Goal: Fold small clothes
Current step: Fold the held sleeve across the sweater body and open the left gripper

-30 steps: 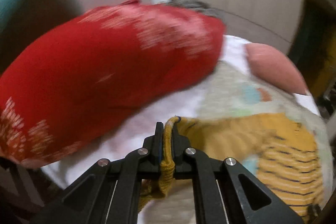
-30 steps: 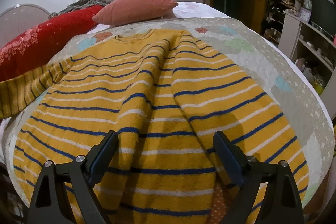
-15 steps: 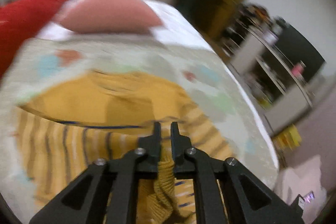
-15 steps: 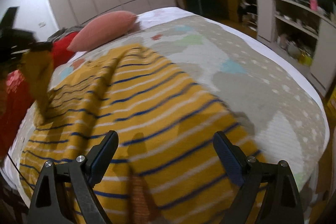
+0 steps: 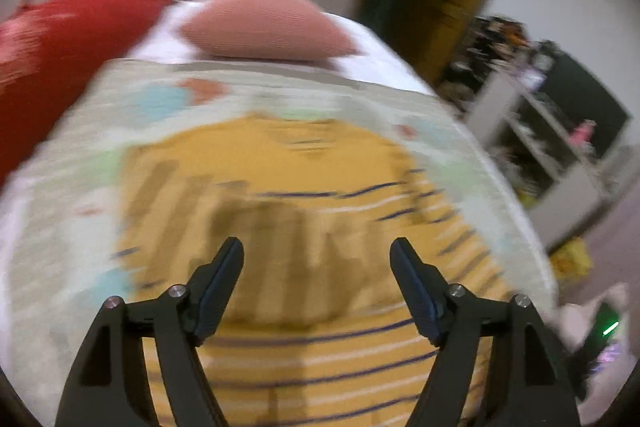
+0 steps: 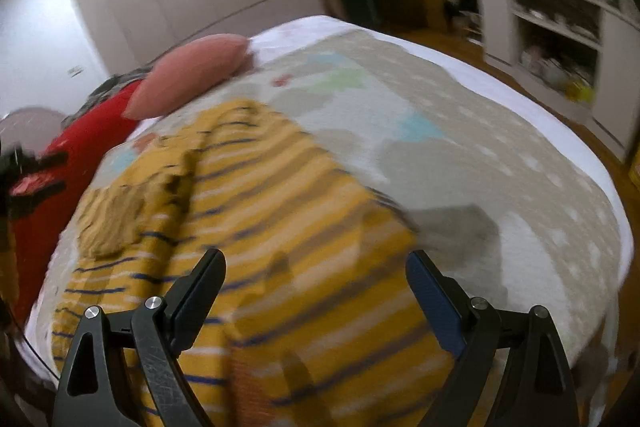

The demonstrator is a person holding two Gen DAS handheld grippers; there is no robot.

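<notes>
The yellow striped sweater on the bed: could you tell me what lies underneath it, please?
The sweater lies on a grey patterned blanket, which shows around it. Whatever is directly beneath the sweater is covered.

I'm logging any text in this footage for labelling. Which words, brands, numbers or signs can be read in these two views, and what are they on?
None can be read.
Yellow knitted sweater with blue and white stripes: stripes only, no lettering.
Pale patterned quilt: coloured shapes, no words.
Pink ribbed pillow and red patterned blanket: no text.
Items on the white shelf unit: too small and blurred to read.
</notes>
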